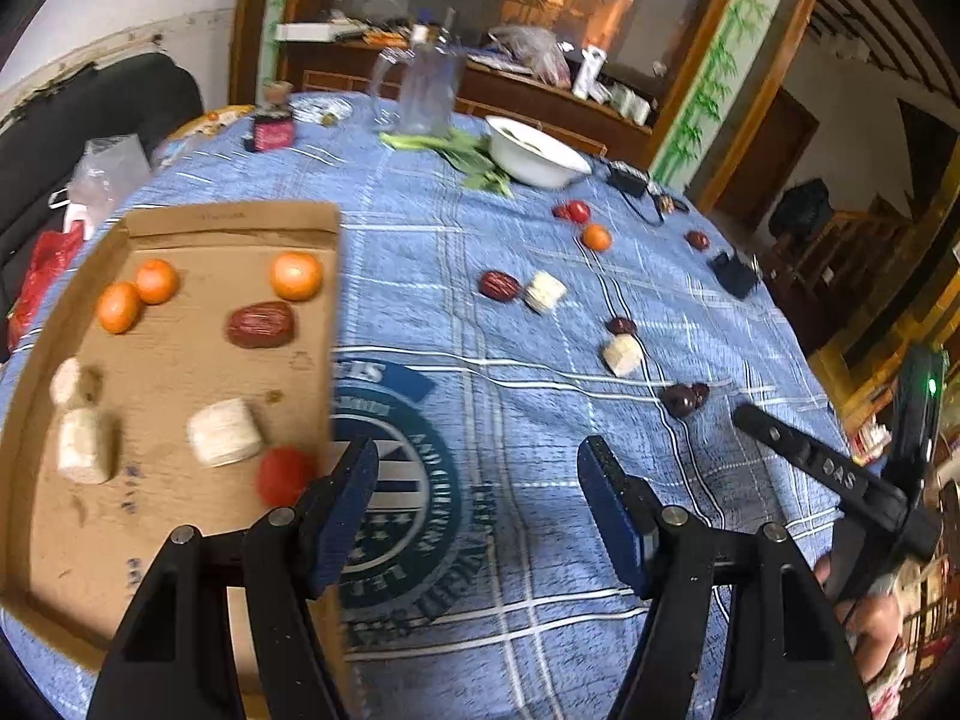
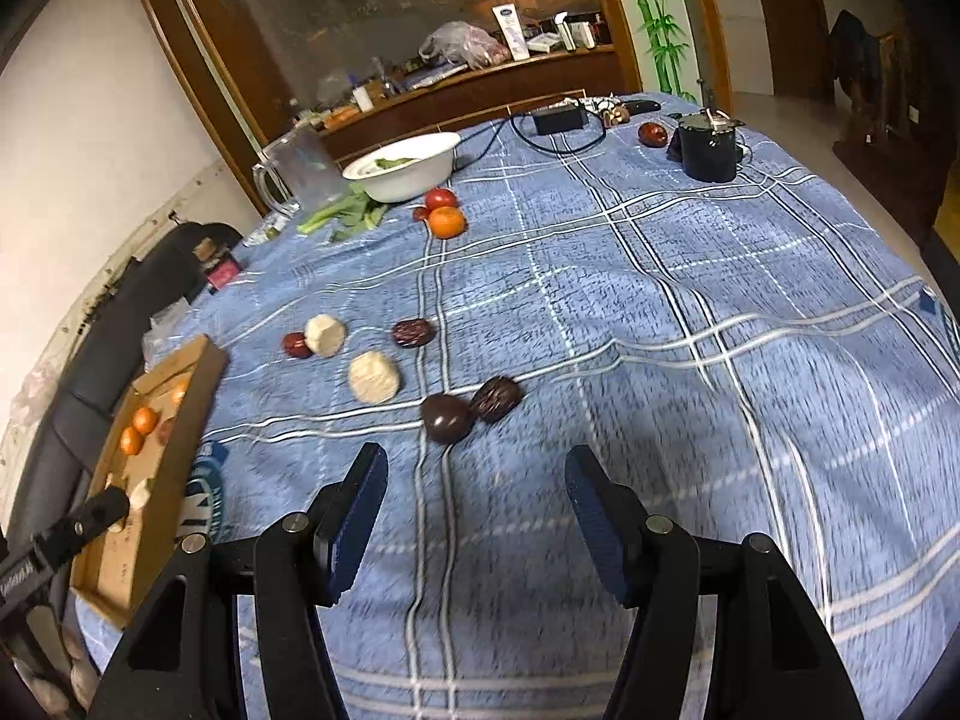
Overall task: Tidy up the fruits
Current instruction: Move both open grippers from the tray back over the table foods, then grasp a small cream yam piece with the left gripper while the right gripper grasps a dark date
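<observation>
Left tool (image 1: 477, 474) stands with its jaws apart and nothing between them, over the blue checked cloth (image 1: 540, 312) of the counter. Its left finger sits at the right edge of the cardboard tray (image 1: 180, 360), with a red tomato (image 1: 282, 476) in the tray just beside that fingertip. Further into the tray lie three pale cut chunks (image 1: 223, 432), then a wrinkled red date (image 1: 261, 324), and at the far end three oranges (image 1: 296, 276). All tray contents lie left of the left tool.

Right tool (image 2: 474, 483) is likewise parted and empty, over bare cloth. Just ahead of it, slightly left of centre, a dark smooth fruit (image 2: 446, 417) lies touching a wrinkled dark date (image 2: 495, 398). Beyond these, to the left, a pale chunk (image 2: 373, 377) lies alone; further on, a second date (image 2: 412, 333) lies apart from a pale chunk (image 2: 324, 334) that touches a small red date (image 2: 296, 345). Well beyond, near the white bowl (image 2: 403, 171), an orange (image 2: 447, 222) lies against a red tomato (image 2: 440, 198). One more dark red fruit (image 2: 653, 133) sits at the far side of the counter, beside a dark round container (image 2: 709, 147). Green leaves (image 2: 345, 216) and a clear jug (image 2: 297, 171) stand left of the bowl. Motion blur softens the near cloth in both views.
</observation>
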Demonstrator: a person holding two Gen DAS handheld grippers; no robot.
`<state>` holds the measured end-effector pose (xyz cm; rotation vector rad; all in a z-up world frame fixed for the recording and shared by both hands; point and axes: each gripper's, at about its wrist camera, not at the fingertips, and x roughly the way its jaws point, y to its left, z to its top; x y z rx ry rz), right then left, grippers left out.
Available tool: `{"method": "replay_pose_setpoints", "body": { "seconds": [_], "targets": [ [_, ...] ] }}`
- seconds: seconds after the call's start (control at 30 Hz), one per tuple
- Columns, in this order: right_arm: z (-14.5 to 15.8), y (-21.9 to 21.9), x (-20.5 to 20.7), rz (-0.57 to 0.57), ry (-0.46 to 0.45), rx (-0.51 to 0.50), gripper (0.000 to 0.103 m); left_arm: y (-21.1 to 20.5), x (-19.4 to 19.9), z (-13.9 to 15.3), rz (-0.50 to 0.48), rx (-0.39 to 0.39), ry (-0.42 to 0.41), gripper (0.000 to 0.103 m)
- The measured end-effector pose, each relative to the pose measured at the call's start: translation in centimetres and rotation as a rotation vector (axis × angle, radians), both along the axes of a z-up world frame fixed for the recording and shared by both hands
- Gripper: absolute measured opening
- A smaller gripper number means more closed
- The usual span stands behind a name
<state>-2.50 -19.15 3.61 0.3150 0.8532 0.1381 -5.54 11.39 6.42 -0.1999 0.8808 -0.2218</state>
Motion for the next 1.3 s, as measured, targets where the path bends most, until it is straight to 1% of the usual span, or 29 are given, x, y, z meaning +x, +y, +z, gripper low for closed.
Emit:
{"method": "replay_pose_setpoints", "body": {
  "seconds": [0.1,0.17,0.27,0.4,0.53,0.63,0.7,0.73,0.77,0.8,0.87,0.93,1.03,1.07,1.1,1.17,1.2,1.3],
  "targets": [
    [-0.5,0.2,1.5,0.011,0.012,-0.039,0.065,-1.9,1.2,-0.3,-0.046,0.007,0.013,0.068],
    [-1.0,0.1,2.4,0.014,0.026,-0.043,0.065,-3.4,2.3,-0.4,-0.077,0.007,0.018,0.068],
    [-1.3,-0.3,3.6,0.019,0.038,-0.027,0.065,-5.4,4.3,-0.5,-0.106,-0.007,0.017,0.068],
    [-1.3,-1.2,4.0,0.007,0.022,-0.008,0.065,-7.5,7.4,-1.4,-0.124,-0.027,0.026,0.068],
    [-1.8,-2.5,3.7,-0.018,0.025,0.039,0.065,-10.3,9.7,-2.6,-0.194,-0.013,0.034,0.065],
    [-2.0,-3.1,3.8,-0.040,0.028,0.067,0.065,-11.7,10.6,-3.6,-0.229,0.014,0.034,0.063],
    [-2.0,-3.3,3.8,-0.044,0.027,0.080,0.065,-12.2,11.2,-4.2,-0.252,0.016,0.036,0.060],
    [-2.0,-3.2,3.8,-0.044,0.026,0.081,0.065,-12.4,11.4,-4.5,-0.256,0.030,0.038,0.052],
    [-2.0,-3.1,3.9,-0.042,0.025,0.081,0.065,-12.7,11.6,-5.0,-0.259,0.045,0.048,0.038],
    [-2.0,-3.0,3.9,-0.038,0.024,0.080,0.065,-12.7,11.7,-5.4,-0.270,0.038,0.058,0.035],
    [-1.9,-2.6,3.8,-0.030,0.018,0.070,0.065,-12.7,11.6,-5.4,-0.277,0.029,0.043,0.030],
    [-1.7,-2.3,3.9,-0.021,0.013,0.062,0.065,-12.5,11.4,-5.4,-0.263,0.033,0.036,0.030],
    [-1.3,-1.7,4.4,0.004,0.024,0.045,0.066,-11.3,11.3,-5.5,-0.226,0.008,0.043,0.030],
    [-1.2,-1.5,4.7,0.015,0.031,0.039,0.066,-11.0,11.2,-5.4,-0.214,0.011,0.041,0.030],
    [-1.1,-1.1,5.2,0.033,0.043,0.031,0.066,-10.4,11.1,-5.4,-0.194,0.019,0.038,0.030],
    [-0.9,-0.2,6.6,0.073,0.075,0.014,0.066,-9.6,10.9,-5.4,-0.179,0.000,0.044,0.030],
    [-1.0,0.2,7.2,0.085,0.082,0.009,0.066,-9.3,10.9,-5.4,-0.174,-0.013,0.047,0.032],
    [-1.3,2.0,9.7,0.117,0.091,-0.041,0.065,-8.9,10.9,-5.4,-0.167,-0.011,0.041,0.035]
  ]
}}
